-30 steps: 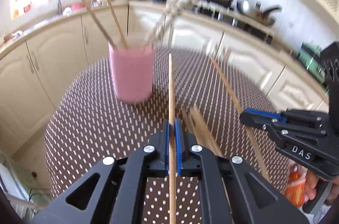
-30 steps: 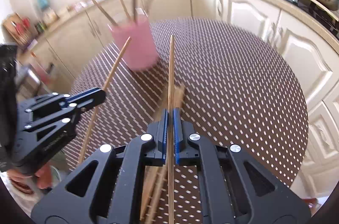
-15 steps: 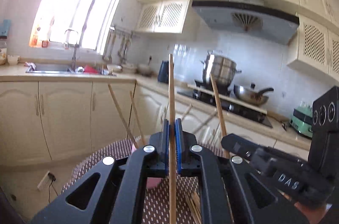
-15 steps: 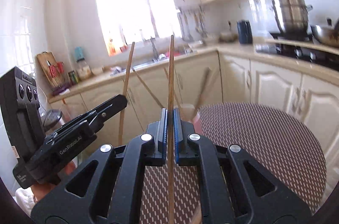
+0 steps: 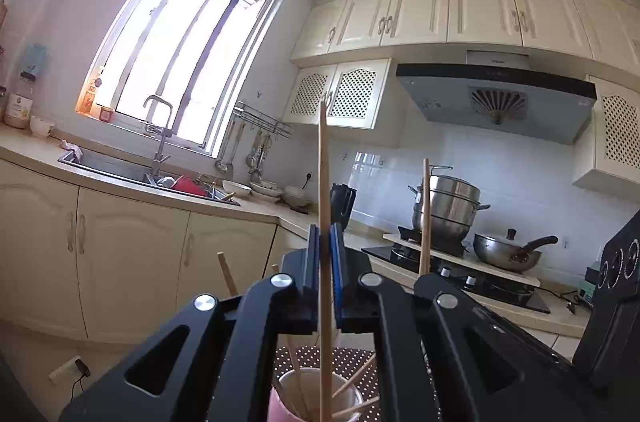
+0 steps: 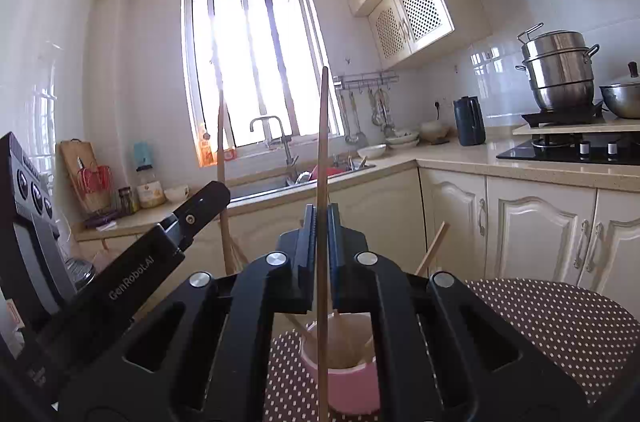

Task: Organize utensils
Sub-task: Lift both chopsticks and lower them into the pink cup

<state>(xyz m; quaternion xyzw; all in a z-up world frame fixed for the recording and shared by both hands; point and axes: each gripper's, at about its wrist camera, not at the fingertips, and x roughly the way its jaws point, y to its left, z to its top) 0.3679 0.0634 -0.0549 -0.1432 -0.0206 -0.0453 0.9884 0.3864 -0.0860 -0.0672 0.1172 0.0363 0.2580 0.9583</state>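
Observation:
My left gripper [image 5: 325, 242] is shut on a wooden chopstick [image 5: 323, 174] held upright, its lower end reaching into the pink cup [image 5: 280, 402] just below. My right gripper [image 6: 322, 222] is shut on another chopstick [image 6: 322, 142], also upright, with its lower end in front of the same pink cup [image 6: 352, 382]. The cup holds several chopsticks leaning outward. The right gripper [image 5: 520, 342] shows in the left wrist view with its chopstick [image 5: 425, 214]. The left gripper [image 6: 200, 206] shows at the left in the right wrist view with its chopstick [image 6: 221, 162].
The cup stands on a round table with a brown dotted cloth [image 6: 560, 322]. Behind are cream cabinets [image 6: 540, 234], a sink with a tap [image 5: 160, 138], a stove with a steel pot [image 5: 444, 206] and a pan [image 5: 508, 254].
Both grippers have tilted up from the table to upright and come over the pink cup, each still holding its chopstick. The cup now sits directly below them.

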